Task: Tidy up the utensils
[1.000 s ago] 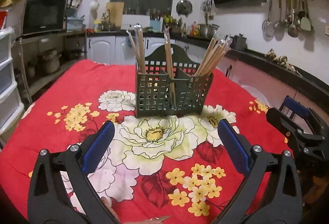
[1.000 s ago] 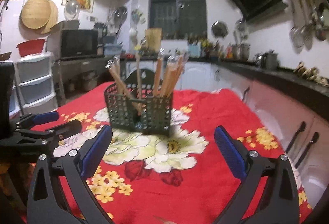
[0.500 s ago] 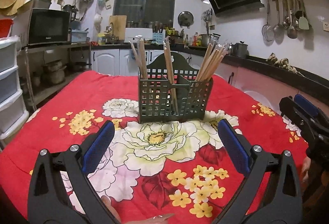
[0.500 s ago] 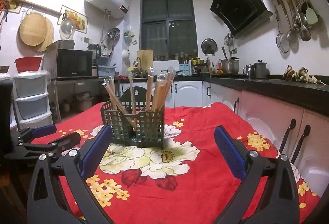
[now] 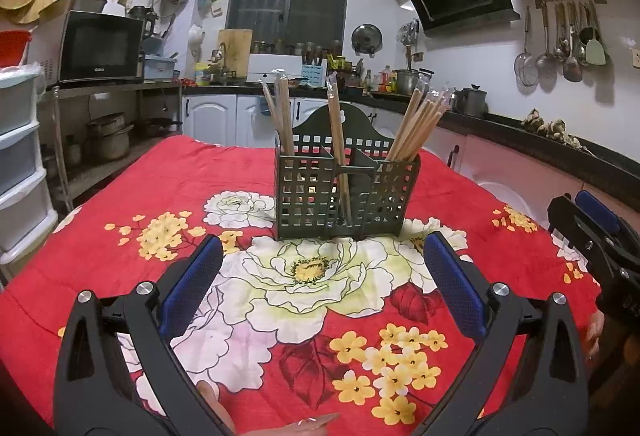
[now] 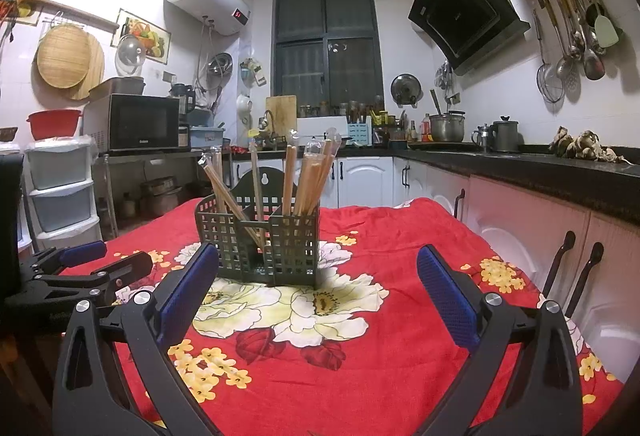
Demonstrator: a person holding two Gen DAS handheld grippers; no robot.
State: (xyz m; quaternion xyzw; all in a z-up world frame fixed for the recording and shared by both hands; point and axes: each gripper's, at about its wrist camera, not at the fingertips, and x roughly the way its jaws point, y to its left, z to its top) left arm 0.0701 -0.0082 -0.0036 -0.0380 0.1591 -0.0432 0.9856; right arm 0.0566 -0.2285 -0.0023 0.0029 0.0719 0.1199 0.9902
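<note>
Left wrist: left gripper (image 5: 322, 284) spread wide, empty, above the floral cloth (image 5: 160, 180); utensil caddy (image 5: 346, 192) at 12 o'clock, chopsticks (image 5: 418, 122) upright inside. Right wrist: right gripper (image 6: 318, 288) gaping too, empty; caddy at 11 o'clock.

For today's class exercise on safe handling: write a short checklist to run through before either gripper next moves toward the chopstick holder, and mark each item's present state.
1. Left gripper open, empty: ok.
2. Right gripper open, empty: ok.
3. Green holder upright on the red floral cloth: ok.
4. Chopsticks all standing inside the holder: ok.
5. Cloth between grippers and holder free of loose items: ok.
6. Anything lying behind the holder: cannot tell.
</note>
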